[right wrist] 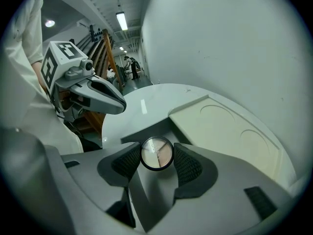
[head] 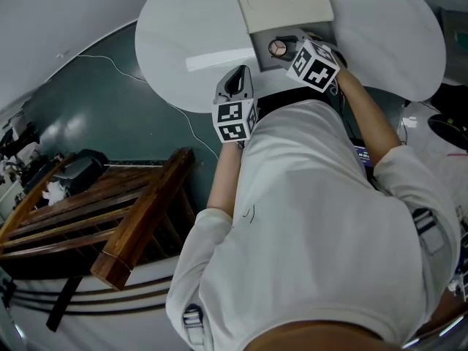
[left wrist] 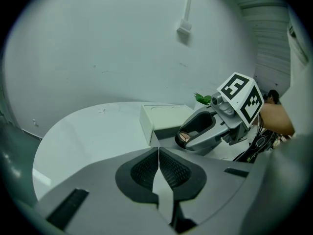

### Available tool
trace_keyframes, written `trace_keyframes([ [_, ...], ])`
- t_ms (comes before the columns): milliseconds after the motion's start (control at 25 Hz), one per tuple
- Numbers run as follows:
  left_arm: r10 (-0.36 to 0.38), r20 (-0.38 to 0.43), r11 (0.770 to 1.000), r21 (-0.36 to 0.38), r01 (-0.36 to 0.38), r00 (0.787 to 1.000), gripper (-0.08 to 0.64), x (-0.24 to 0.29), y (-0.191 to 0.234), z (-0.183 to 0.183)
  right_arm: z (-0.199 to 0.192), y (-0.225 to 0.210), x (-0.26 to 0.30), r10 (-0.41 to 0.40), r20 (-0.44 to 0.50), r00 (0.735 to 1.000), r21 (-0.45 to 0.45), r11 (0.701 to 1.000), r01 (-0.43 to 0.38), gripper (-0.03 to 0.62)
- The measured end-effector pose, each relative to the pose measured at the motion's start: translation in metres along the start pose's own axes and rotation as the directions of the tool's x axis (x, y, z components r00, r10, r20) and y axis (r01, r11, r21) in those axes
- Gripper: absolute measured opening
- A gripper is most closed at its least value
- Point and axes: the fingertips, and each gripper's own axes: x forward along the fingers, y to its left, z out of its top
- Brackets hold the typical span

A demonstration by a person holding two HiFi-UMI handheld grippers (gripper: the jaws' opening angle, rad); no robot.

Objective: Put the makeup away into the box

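A round white table (head: pixel 183 42) was seen, with a cream-lidded box (head: pixel 285 2) set at its far edge. The left gripper (left wrist: pixel 159 155) was held closed and empty over the near edge. A small round compact (right wrist: pixel 156 153) was clamped in the right gripper (head: pixel 280 48) at the box's near side. It would best be lowered level into the opening before being released.

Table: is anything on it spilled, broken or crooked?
Nothing stands out. The white table shows no spill, the box sits flat on it, and the round makeup pot in the right gripper looks whole.
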Motion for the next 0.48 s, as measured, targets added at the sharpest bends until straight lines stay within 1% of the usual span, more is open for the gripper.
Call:
trace_keyframes([
  [200,0.017,0.003,0.999,-0.029,-0.017,1.000,0.023,0.001,0.001,-0.004,-0.011,-0.001,0.008,0.016,-0.052,0.999,-0.019,1.000,-0.017,0.212],
  [480,0.058,0.008,0.995,-0.085,-0.057,0.998,0.023,-0.002,0.009,-0.013,-0.021,0.001,0.024,0.037,-0.135,0.990,-0.095,0.994,-0.050,0.212],
])
